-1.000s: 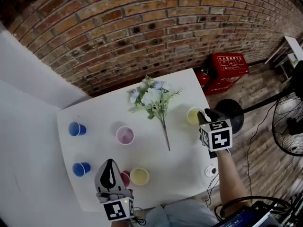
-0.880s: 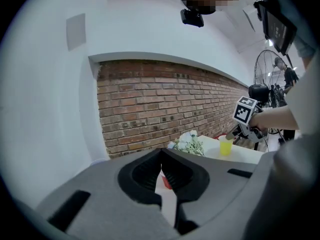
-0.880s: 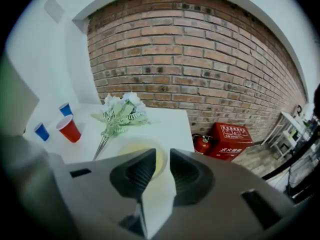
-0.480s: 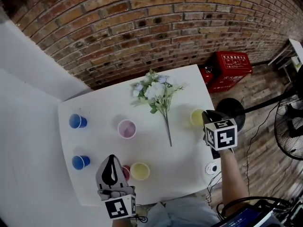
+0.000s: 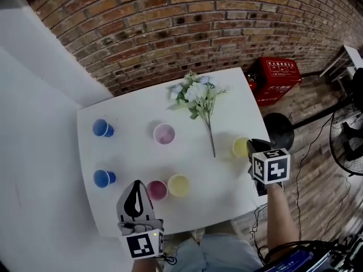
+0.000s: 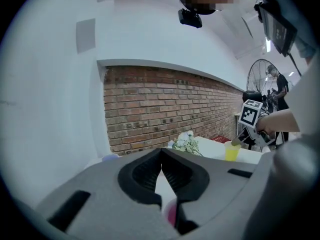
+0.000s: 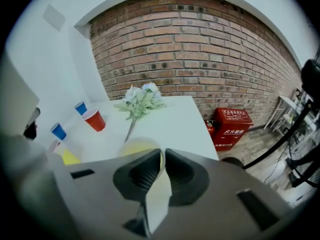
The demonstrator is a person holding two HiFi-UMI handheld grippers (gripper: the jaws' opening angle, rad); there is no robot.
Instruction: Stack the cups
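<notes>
Where the right gripper (image 7: 163, 159) closes: the side wall of a yellow cup (image 5: 240, 147) is pinched between the jaws, which have just been closing.
Held cup's place: at the right edge of the white table (image 5: 221, 192), just right of the near end of the stem of the artificial flowers (image 5: 198, 92).
Left gripper (image 6: 160, 156): the jaws are pressed together at the tips with nothing gripped; it is held over the table's near edge.
Just beyond its tips: a near red cup (image 5: 157, 190) and a second yellow cup (image 5: 178, 185) are set side by side.
Table middle: a second red cup (image 5: 164, 134) is stood upright.
Left side: a far blue cup (image 5: 102, 128) and a near blue cup (image 5: 103, 178) are set apart.
Beyond the table: a brick wall (image 5: 187, 27) is seen.
</notes>
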